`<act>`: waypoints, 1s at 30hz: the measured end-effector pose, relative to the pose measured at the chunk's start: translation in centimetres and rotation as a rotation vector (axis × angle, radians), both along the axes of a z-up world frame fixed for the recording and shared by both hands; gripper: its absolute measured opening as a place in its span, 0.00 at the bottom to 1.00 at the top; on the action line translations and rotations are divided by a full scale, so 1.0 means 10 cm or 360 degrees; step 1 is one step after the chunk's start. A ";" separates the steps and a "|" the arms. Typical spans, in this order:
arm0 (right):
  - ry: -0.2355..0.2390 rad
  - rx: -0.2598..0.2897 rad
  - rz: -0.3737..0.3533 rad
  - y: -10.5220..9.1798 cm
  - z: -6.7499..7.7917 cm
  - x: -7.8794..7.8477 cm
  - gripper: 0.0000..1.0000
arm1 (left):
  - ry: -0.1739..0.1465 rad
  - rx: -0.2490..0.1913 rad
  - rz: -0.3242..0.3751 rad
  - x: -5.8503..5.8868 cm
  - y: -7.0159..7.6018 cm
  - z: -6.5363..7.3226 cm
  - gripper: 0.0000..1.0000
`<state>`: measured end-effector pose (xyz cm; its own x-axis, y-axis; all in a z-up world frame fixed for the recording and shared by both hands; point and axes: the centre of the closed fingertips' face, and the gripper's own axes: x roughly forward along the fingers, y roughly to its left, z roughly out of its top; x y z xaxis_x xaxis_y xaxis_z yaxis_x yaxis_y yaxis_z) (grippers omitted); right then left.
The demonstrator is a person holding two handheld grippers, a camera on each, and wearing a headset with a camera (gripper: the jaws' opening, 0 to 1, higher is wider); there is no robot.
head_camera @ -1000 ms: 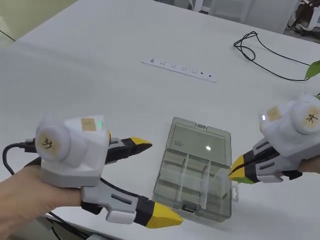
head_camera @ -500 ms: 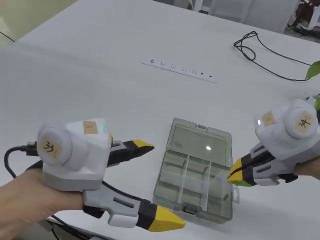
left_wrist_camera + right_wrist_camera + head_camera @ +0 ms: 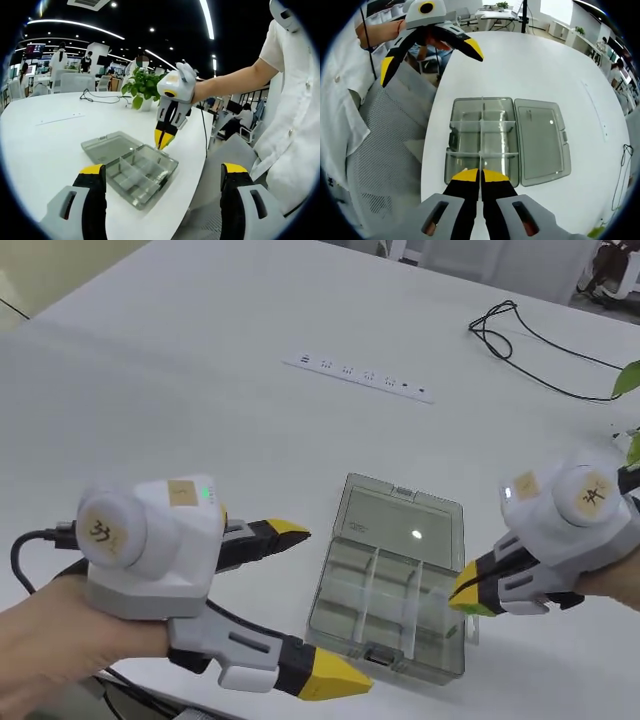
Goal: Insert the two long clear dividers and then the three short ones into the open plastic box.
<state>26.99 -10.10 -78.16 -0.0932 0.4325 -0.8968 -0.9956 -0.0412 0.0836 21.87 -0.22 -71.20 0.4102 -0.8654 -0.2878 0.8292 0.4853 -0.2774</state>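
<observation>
The grey see-through plastic box (image 3: 392,662) lies open near the table's front edge, its lid (image 3: 400,525) flat behind it. Clear dividers stand inside and split it into compartments. My right gripper (image 3: 462,598) is at the box's right side, shut on a short clear divider (image 3: 440,608) that hangs over the rightmost column. In the right gripper view the shut jaws (image 3: 481,175) point at the box (image 3: 465,105), with the divider seen edge-on. My left gripper (image 3: 315,605) hovers open and holding nothing just left of the box. The left gripper view shows the box (image 3: 107,150) and the right gripper (image 3: 161,142) above it.
A white power strip (image 3: 357,378) lies mid-table, and a black cable (image 3: 540,350) curls at the far right beside a green plant leaf (image 3: 625,380). The table's front edge runs just below the box. A mesh chair (image 3: 390,150) stands beside the table.
My right gripper has edged left and down toward the box's right column with the short divider. The left gripper has barely moved.
</observation>
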 end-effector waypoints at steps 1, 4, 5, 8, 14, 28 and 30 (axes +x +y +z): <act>0.0000 0.0004 -0.0002 0.00 -0.01 0.00 0.02 | 0.0001 -0.0001 0.0002 0.00 0.00 0.00 0.97; -0.0005 0.0017 0.0007 0.00 -0.04 0.00 0.02 | -0.0002 -0.0003 0.0003 0.00 0.00 0.00 0.97; -0.0003 0.0021 0.0004 0.00 -0.04 0.00 0.02 | -0.0002 -0.0006 0.0005 0.00 0.00 0.01 0.97; -0.0014 0.0031 0.0007 0.01 -0.05 -0.01 0.02 | -0.0001 -0.0008 0.0006 -0.01 0.00 0.01 0.97; -0.0020 0.0055 -0.0011 0.00 -0.11 -0.01 0.02 | -0.0002 -0.0017 0.0011 0.00 0.00 0.02 0.96; -0.0050 0.0079 -0.0003 0.03 -0.27 -0.02 0.02 | 0.0006 -0.0010 0.0010 -0.01 0.02 0.01 0.96; -0.0060 0.0063 0.0007 0.03 -0.30 -0.02 0.02 | 0.0007 -0.0004 0.0008 0.00 0.02 0.00 0.96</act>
<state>26.77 -9.80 -81.15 -0.0619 0.4675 -0.8818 -0.9978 -0.0482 0.0445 21.83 0.02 -71.18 0.4134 -0.8640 -0.2873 0.8256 0.4888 -0.2821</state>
